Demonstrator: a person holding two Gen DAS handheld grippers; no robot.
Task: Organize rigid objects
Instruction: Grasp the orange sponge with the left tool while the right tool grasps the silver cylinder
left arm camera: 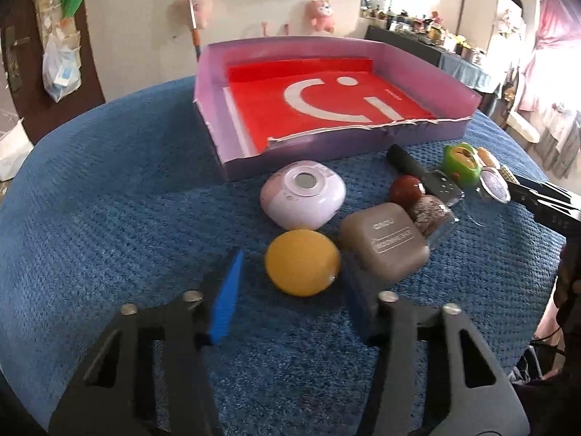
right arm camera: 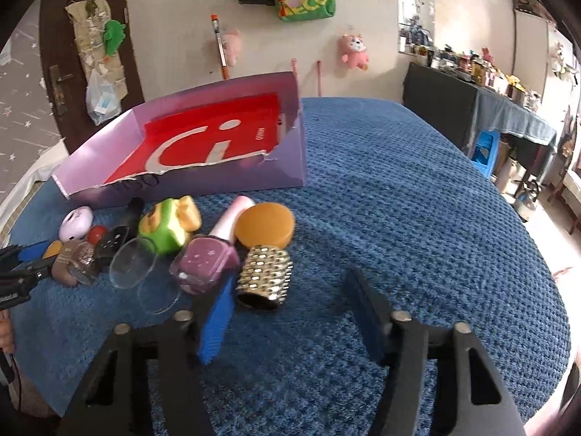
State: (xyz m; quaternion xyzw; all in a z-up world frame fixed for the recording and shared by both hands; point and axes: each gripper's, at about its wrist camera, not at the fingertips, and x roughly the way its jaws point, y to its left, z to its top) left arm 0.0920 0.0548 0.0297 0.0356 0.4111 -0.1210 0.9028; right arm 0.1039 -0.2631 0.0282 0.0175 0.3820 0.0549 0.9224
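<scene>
Surface (left arm camera: 90, 200) is covered in blue textured cloth. At its far side sits a shallow purple tray (left arm camera: 212, 116) with a red liner bearing a white smile mark; the near rim is torn. The tray holds none of the loose objects.

Left wrist view, left to right: a lilac puck (left arm camera: 303, 196) with a round grey window lies just in front of the tray. Near it, a yellow ball (left arm camera: 301, 263) rests on the cloth. A taupe case (left arm camera: 383, 243) lies just right of the ball, close to or touching it. Behind the case sit a red ball (left arm camera: 406, 189), a glitter bottle (left arm camera: 434, 214) and a black remote (left arm camera: 417, 172). Farther right is a green toy (left arm camera: 461, 163), then a clear glass lid (left arm camera: 494, 189).

Left gripper (left arm camera: 290, 290): fingers are apart, blue pads either side of the yellow ball, no contact visible; the right finger sits by the taupe case, contact unclear. Nothing is held.

Right wrist view: a purple polish bottle (right arm camera: 207, 261) with a pink cap lies beside an orange disc (right arm camera: 265, 225); a gold studded cylinder (right arm camera: 265, 279) lies in front of them.

Right gripper (right arm camera: 290, 312): fingers are released and empty, the left pad just beside the cylinder, the gap over bare cloth.
</scene>
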